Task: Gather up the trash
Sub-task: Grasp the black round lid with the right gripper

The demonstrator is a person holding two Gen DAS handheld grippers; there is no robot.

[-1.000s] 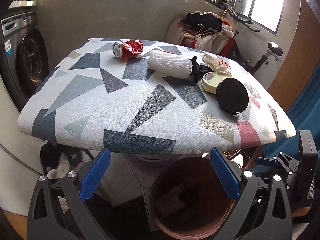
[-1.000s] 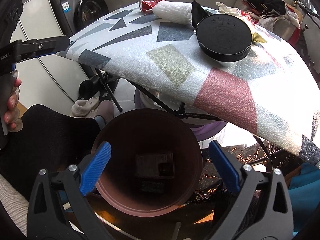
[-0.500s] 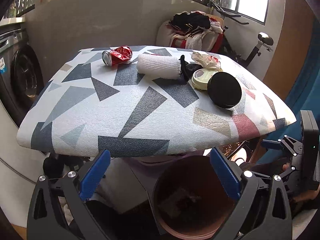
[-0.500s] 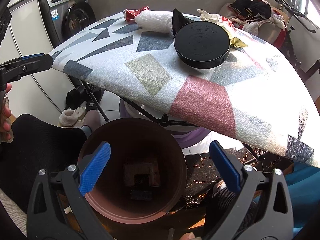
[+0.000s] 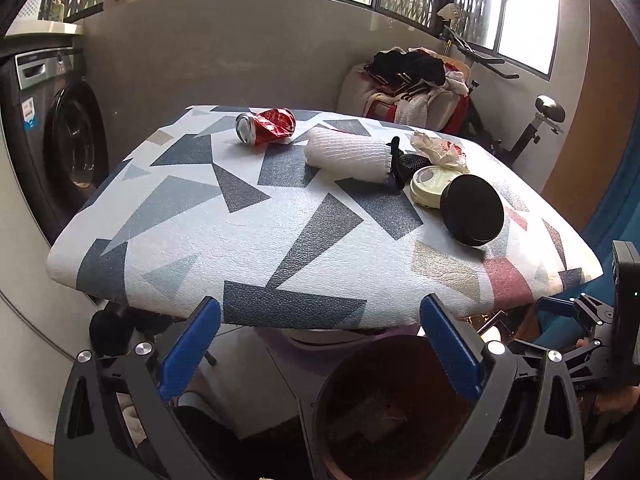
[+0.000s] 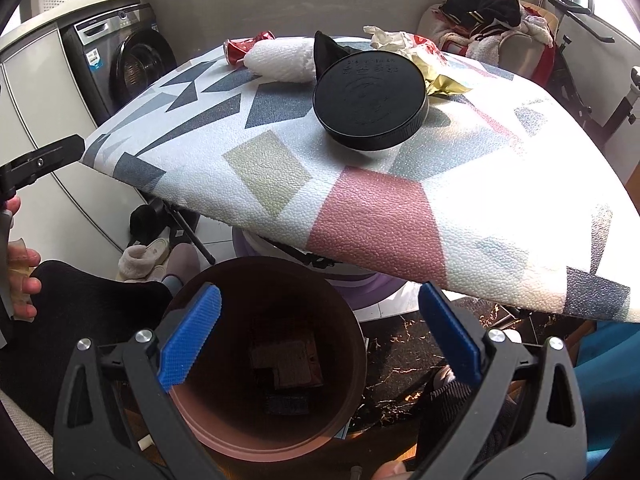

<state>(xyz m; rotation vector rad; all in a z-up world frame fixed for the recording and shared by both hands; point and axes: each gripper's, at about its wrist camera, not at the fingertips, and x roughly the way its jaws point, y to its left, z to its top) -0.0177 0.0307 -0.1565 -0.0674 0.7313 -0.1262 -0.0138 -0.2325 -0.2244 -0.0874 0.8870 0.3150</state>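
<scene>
Open right tongs (image 6: 318, 338) hang over a brown bin (image 6: 272, 432); a black lid (image 6: 370, 98) sits on the counter (image 6: 372, 216).

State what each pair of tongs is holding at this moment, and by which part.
Nothing is held. The left tongs and right tongs are both open and empty above the brown bin.

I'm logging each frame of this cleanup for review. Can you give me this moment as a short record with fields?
surface: patterned ironing board
trash on board: crushed red can; white foam sleeve; crumpled wrapper; black round lid; cream tin
bin: brown bin on the floor below the board's near edge, some items inside
left tool: open, empty
right tool: open, empty, above the bin
</scene>
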